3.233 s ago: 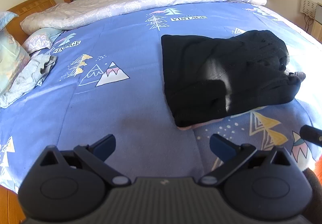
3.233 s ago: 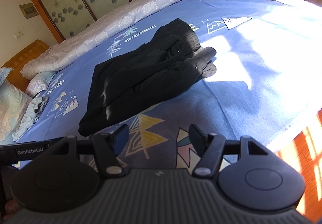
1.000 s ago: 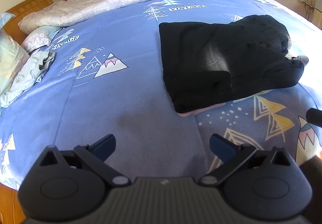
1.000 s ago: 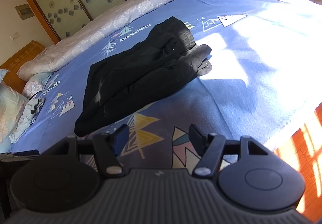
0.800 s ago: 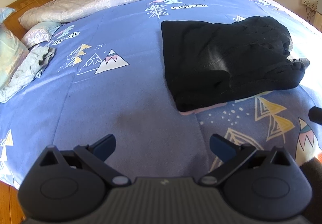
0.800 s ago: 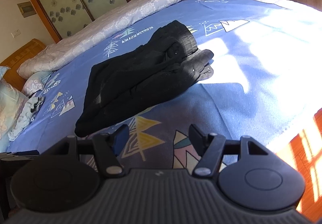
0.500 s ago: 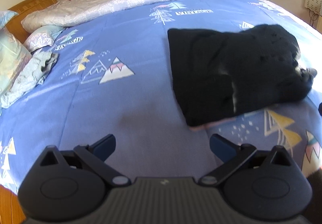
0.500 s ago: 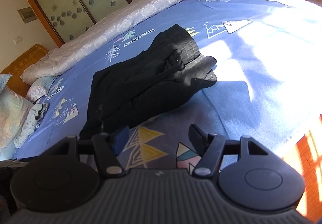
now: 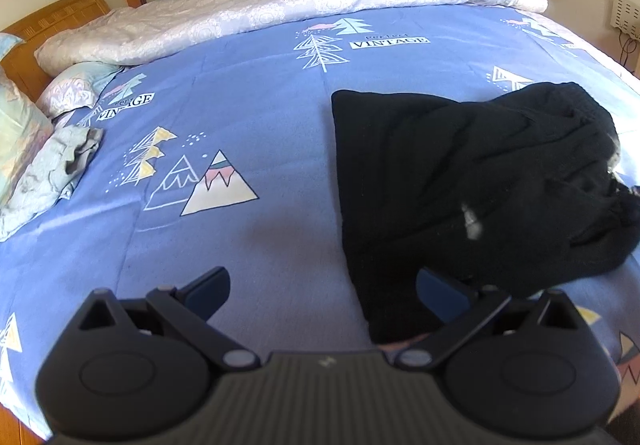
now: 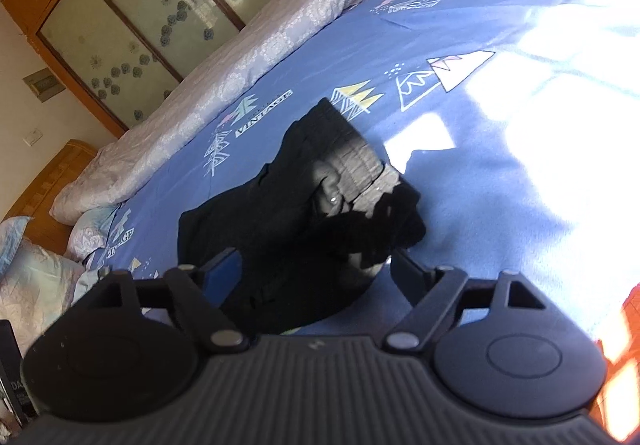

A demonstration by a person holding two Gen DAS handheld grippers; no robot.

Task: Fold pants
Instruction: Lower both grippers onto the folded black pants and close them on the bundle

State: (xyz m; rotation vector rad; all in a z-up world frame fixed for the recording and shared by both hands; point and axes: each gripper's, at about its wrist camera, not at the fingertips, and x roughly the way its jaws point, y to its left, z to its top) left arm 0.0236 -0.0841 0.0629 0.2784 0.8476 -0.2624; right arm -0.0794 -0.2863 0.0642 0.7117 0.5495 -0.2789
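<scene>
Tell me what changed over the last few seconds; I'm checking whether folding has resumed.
Both grippers moved in toward the black pants: the left gripper now reaches their near corner, the right gripper hangs over their bunched end. Both remain open, gripping nothing. The pants lie as before on the blue bedspread.

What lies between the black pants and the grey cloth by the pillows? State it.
In the left wrist view, only blue bedspread with printed mountains separates the black pants from the grey cloth; nothing else rests there.

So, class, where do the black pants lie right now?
The black pants lie on the blue bedspread, right of centre in the left wrist view, just beyond the open left claw and open right claw.
</scene>
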